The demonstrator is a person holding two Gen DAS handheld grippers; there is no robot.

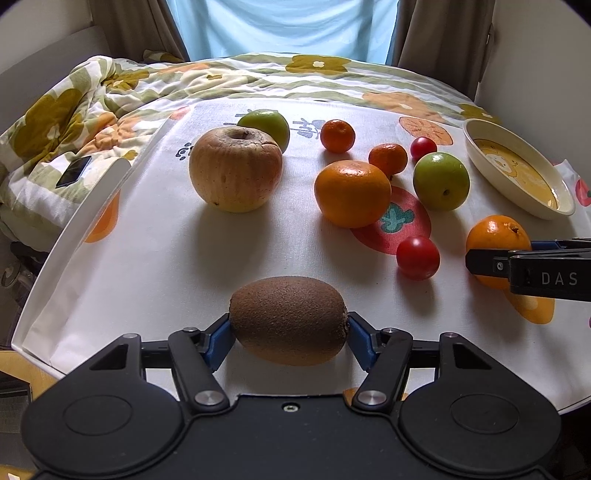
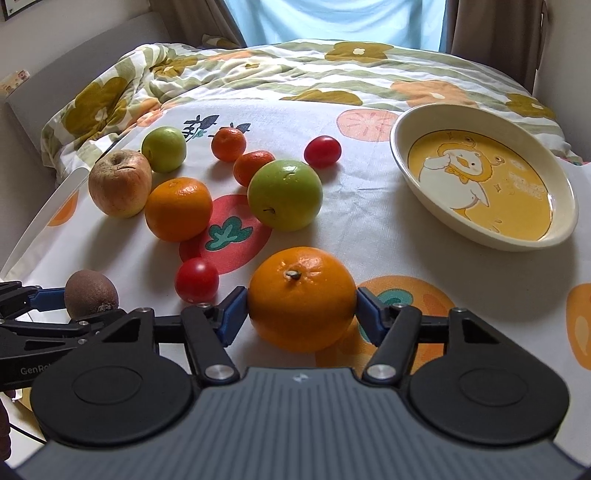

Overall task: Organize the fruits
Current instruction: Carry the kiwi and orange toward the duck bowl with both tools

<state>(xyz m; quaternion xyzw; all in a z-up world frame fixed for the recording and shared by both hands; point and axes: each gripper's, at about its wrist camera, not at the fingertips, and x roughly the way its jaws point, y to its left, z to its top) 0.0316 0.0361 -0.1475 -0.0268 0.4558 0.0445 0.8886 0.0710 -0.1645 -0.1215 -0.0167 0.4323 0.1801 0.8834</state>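
Fruit-print tablecloth [image 2: 424,266]: left hand-held gripper [image 1: 289,322] clamps kiwi [image 1: 289,320]; right hand-held gripper [image 2: 301,300] clamps orange [image 2: 301,299].

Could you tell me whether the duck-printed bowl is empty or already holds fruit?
Empty. The bowl shows its whole duck print uncovered, with no fruit inside it.

a floral quilt [image 1: 110,96] (rumpled) holds a dark phone [image 1: 74,171] beneath blue curtains [image 1: 280,26].
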